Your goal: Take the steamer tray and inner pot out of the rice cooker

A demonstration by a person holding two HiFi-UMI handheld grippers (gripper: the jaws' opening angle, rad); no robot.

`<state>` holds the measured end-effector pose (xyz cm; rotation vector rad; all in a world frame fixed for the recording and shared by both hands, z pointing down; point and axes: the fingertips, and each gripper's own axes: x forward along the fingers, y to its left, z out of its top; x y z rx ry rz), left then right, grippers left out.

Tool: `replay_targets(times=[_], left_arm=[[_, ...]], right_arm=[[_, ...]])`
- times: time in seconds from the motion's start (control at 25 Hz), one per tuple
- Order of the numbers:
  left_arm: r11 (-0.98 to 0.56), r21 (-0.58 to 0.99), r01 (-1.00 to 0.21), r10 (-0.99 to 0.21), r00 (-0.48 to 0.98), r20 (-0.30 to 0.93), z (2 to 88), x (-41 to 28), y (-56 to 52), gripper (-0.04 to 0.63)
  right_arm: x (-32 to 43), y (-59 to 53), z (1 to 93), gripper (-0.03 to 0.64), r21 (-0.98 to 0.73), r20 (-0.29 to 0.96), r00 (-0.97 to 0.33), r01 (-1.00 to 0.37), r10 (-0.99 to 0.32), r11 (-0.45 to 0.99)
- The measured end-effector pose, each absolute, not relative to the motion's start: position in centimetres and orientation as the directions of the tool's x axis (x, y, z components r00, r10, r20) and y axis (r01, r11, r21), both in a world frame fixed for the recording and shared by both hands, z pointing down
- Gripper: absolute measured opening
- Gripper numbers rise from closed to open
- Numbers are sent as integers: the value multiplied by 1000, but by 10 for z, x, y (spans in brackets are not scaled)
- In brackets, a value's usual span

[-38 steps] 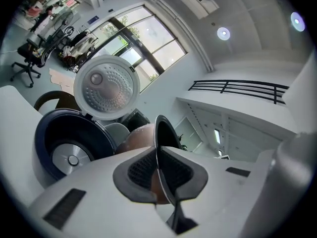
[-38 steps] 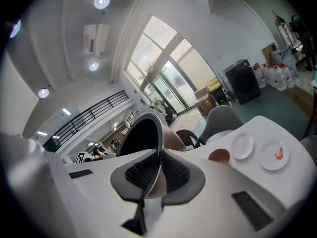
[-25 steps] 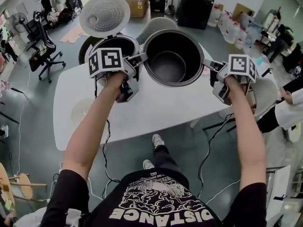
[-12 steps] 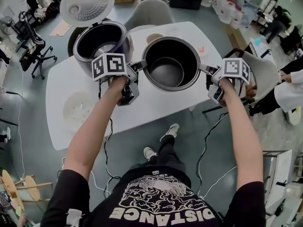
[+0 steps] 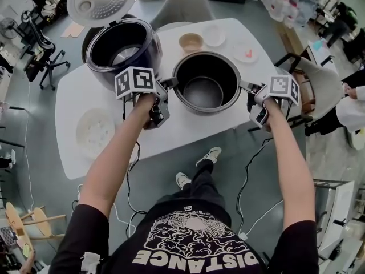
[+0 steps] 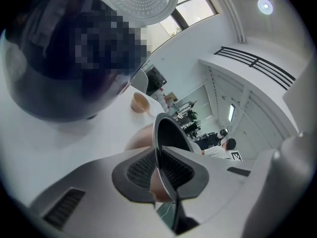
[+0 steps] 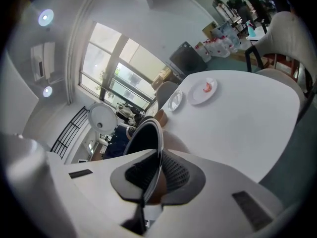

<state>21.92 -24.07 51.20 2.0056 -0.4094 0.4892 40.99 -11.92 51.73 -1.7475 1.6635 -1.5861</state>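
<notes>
The dark inner pot (image 5: 205, 90) is out of the rice cooker (image 5: 122, 47) and sits low over the white table (image 5: 188, 127), just right of the cooker. Whether its base touches the table I cannot tell. My left gripper (image 5: 171, 84) is shut on the pot's left rim; its jaws have just eased open slightly, with the pads still on the rim (image 6: 166, 133). My right gripper (image 5: 246, 87) is shut on the right rim (image 7: 143, 138). The pale steamer tray (image 5: 94, 131) lies on the table at the left. The cooker's lid (image 5: 97, 1) stands open.
A small tan bowl (image 5: 191, 41) and two white plates (image 5: 214, 36) (image 5: 245, 53) lie on the far side of the table. A grey chair (image 5: 185, 7) stands behind the table. Cables hang from the table's near edge.
Both grippers have come down together with the inner pot, from above the cooker's height to close over the table. The small bowl and plates have come into view behind the pot.
</notes>
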Motion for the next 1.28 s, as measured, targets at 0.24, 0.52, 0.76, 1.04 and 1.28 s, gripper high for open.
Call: replay_targets(times=[0.24, 0.52, 0.76, 1.04, 1.28], left_arm=[[-477, 740, -474, -82, 863, 499, 512, 223, -244, 53], [-607, 595, -526, -121, 802, 586, 504, 217, -250, 91], [-700, 466, -541, -219, 783, 582, 460, 205, -252, 66], [-722, 371, -584, -370, 779, 506, 398, 157, -258, 43], [-707, 274, -652, -508, 738, 444, 352, 92, -269, 37]], right_arm=[[414, -126, 515, 48, -763, 518, -245, -566, -820, -313], [424, -123, 503, 52, -648, 594, -182, -686, -783, -332], [420, -126, 462, 49, -579, 586, -144, -763, -798, -287], [359, -158, 390, 36, -511, 501, -181, -851, -847, -120], [279, -196, 342, 34, -439, 434, -267, -896, -861, 57]])
